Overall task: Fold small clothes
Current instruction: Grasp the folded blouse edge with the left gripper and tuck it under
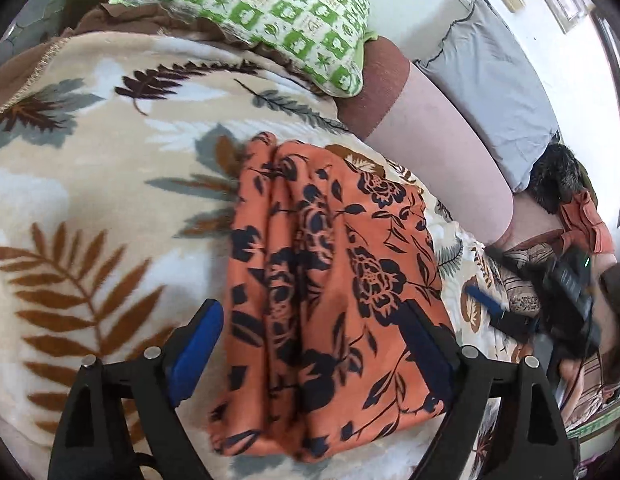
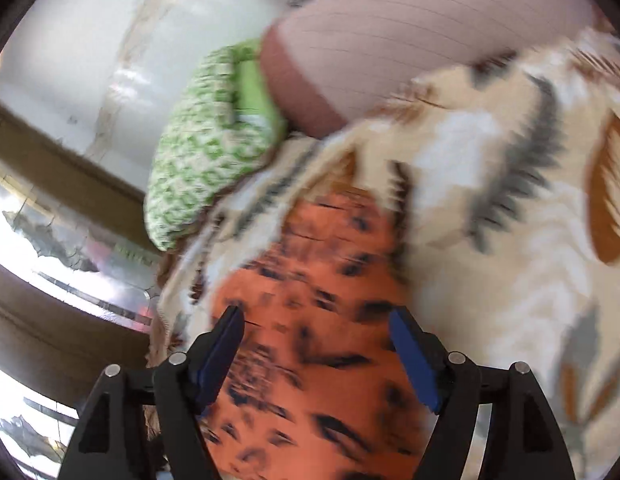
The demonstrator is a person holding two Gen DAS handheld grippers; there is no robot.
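Note:
An orange cloth with a dark floral print [image 1: 330, 272] lies folded into a long bundle on a leaf-patterned blanket [image 1: 90, 184]. My left gripper [image 1: 312, 312] hovers over its near end, open, one blue pad on each side of the cloth and neither pressing on it. My right gripper [image 2: 316, 314] is open too, with the same orange cloth [image 2: 310, 360] spread below its fingers; that view is smeared by motion. The right gripper [image 1: 494, 308] also shows at the right edge of the left wrist view, beside the cloth.
A green-and-white patterned pillow [image 1: 270, 12] and a pink bolster with a maroon end [image 1: 430, 140] lie along the far side of the bed. A grey pillow [image 1: 494, 92], a dark furry item [image 1: 558, 176] and more orange clothing [image 1: 586, 220] sit further right.

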